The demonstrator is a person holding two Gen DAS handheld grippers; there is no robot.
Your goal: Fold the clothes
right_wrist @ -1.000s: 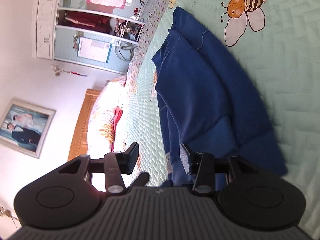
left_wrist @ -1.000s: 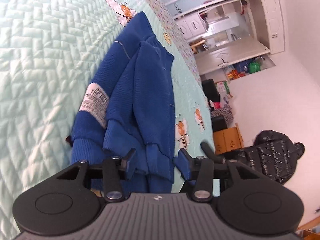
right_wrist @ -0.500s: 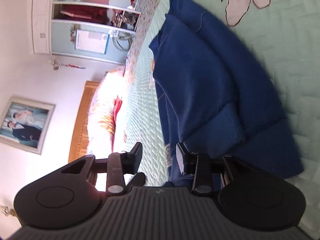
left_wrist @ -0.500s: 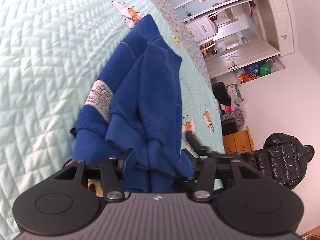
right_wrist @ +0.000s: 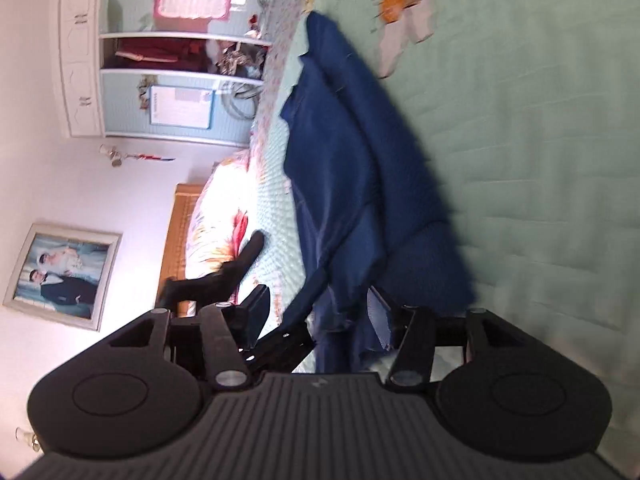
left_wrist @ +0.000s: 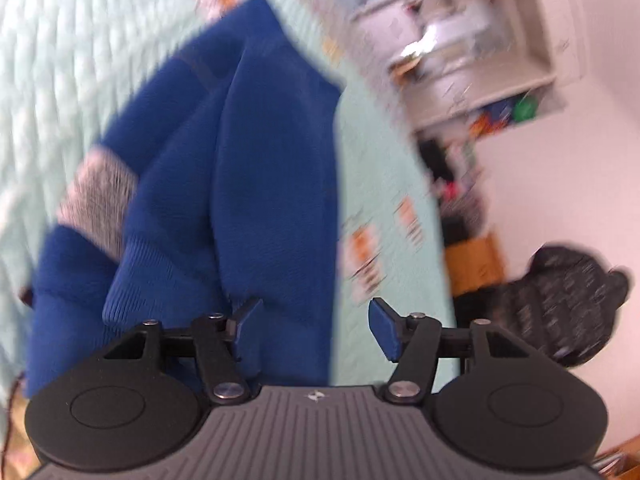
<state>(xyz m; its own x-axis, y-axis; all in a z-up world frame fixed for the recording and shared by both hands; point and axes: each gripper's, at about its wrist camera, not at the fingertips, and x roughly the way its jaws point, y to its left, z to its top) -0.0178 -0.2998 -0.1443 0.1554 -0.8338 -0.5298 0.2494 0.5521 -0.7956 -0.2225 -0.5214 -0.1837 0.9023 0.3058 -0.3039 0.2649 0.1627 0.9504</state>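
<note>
Blue sweater (left_wrist: pixel 260 184), folded lengthwise, on bedspread (left_wrist: pixel 60 80)

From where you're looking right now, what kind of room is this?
Most likely a bedroom in a home. A blue garment lies on a quilted mint bedspread, a wooden headboard stands beyond it, and a white wardrobe lines the wall.

The left gripper (left_wrist: pixel 316 330) has slid sideways, so the folded blue knit sweater (left_wrist: pixel 224 200) now lies only partly between its fingers. The right gripper (right_wrist: pixel 318 320) jaws are opening around the sweater's hem.
</note>
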